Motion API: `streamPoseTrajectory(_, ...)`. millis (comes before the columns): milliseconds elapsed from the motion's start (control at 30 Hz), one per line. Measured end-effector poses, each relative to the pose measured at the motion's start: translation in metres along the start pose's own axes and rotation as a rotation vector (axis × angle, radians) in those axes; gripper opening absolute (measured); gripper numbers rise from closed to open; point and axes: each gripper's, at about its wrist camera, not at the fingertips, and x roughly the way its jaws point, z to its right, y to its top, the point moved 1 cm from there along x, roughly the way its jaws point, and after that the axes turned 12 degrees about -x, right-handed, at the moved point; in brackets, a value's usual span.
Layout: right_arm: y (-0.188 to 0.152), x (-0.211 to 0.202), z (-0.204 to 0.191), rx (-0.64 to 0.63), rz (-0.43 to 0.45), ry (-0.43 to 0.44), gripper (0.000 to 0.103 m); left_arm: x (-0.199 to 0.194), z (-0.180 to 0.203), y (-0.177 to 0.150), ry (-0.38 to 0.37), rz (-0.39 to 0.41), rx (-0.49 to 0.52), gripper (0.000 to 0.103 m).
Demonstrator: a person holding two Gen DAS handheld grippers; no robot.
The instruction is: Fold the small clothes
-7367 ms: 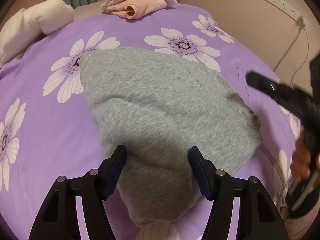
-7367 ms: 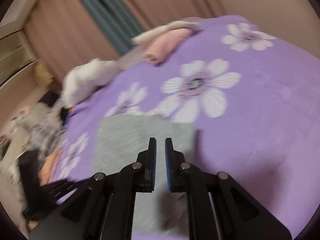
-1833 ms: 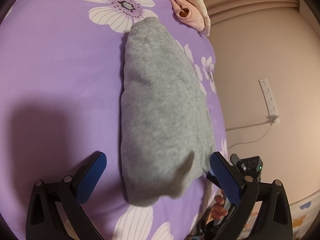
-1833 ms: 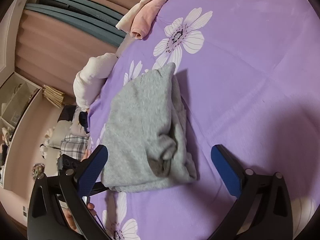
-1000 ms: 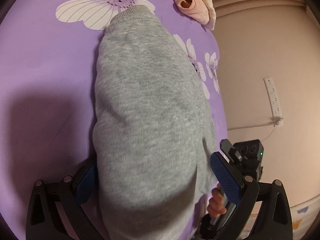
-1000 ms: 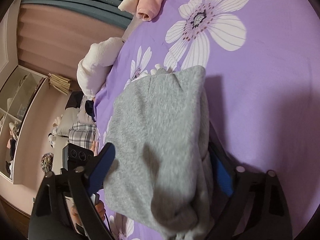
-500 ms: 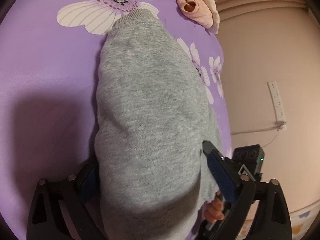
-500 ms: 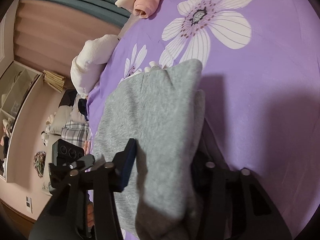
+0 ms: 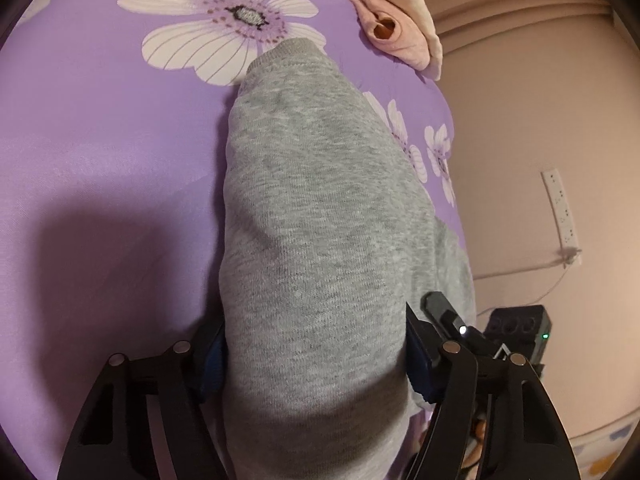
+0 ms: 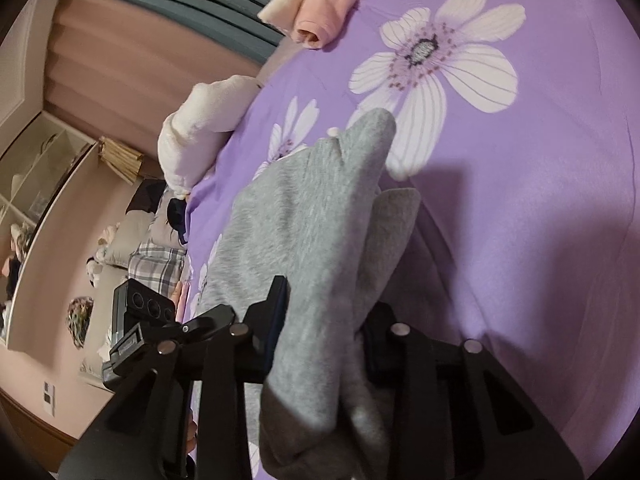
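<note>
- The folded grey garment [image 9: 320, 248] lies on the purple flowered bedspread [image 9: 100, 128], running from 6 o'clock up to 12 in your left view — its ribbed cuff touches a white flower.
- Your left gripper [image 9: 316, 354] has just been closing; its blue pads press the garment's near end from both sides.
- Your right gripper [image 10: 324, 320] has been closing too — it pinches a bunched grey fold between its jaws.
- Pink and cream folded clothes [image 10: 324, 4] sit at 12 o'clock, well apart.
- White plush bundle [image 10: 204, 128] at 10 o'clock, on the bed's edge.
</note>
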Motion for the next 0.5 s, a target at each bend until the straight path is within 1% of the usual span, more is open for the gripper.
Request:
streamPoseTrajectory(100,0.0,-0.001,-0.009,-0.039,0.014,-0.016,0.028,-0.002,0.008,-0.003,0.024,0.022,0.04,0.07)
streamPoseTrajectory(333,-0.002,-0.007,-0.036,-0.131,0.047,-0.049,0.027,-0.012,0.023,-0.014,0.066,0.072,0.128,0.07)
streamPoseTrajectory(500,-0.009,-0.01,-0.045,-0.149,0.05,-0.038,0.027,-0.024,0.027,-0.021,0.095,0.102,0.152,0.07)
